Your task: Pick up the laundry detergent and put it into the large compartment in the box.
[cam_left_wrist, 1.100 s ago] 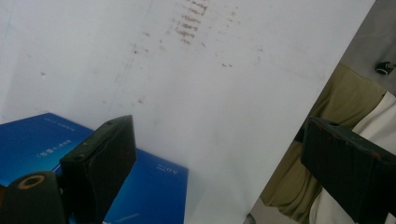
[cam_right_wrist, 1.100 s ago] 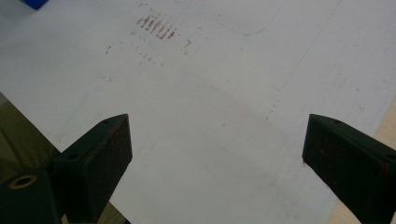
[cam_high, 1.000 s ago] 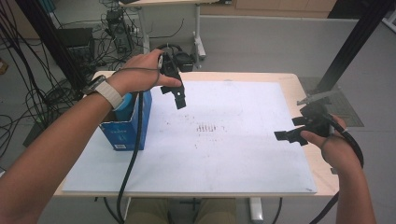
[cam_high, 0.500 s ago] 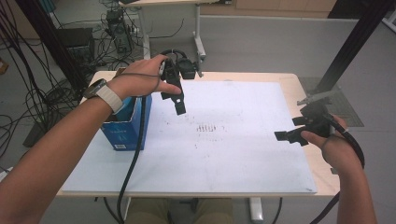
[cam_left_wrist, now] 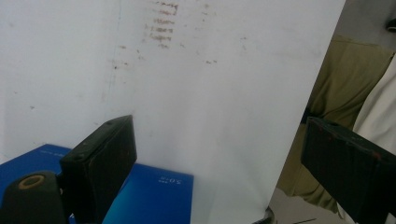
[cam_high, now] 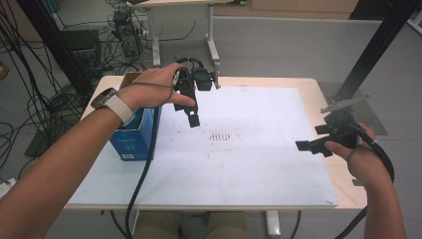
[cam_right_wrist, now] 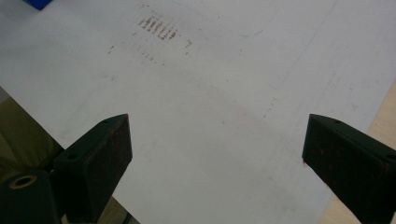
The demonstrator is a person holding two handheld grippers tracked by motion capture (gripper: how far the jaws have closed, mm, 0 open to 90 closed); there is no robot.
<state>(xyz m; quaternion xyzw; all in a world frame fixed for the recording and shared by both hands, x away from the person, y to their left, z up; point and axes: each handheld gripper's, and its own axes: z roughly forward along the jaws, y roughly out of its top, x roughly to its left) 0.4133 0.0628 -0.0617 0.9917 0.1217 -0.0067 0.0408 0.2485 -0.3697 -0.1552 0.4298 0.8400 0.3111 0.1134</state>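
Note:
My left gripper [cam_high: 191,113] hangs over the far left part of the white sheet [cam_high: 249,149], held from above by a hand with a wristwatch. Its jaws point down and toward me. Seen from the left gripper view, my left gripper [cam_left_wrist: 217,140] stands open with nothing between the jaws. Under them lie the sheet [cam_left_wrist: 210,84] and a blue box [cam_left_wrist: 154,196]. Over the sheet's right edge hovers my right gripper [cam_high: 311,140]. In its own view my right gripper [cam_right_wrist: 217,126] is wide open and empty above the sheet [cam_right_wrist: 224,93].
The blue box [cam_high: 130,137] stands at the table's left, partly on the sheet. A black device [cam_high: 204,78] sits at the far table edge behind the left gripper. Faint pencil-like marks [cam_high: 223,135] dot the sheet's middle. Cables and equipment crowd the floor at left.
The left gripper has dropped slightly and come a little toward me over the sheet. The right gripper has stayed almost still.

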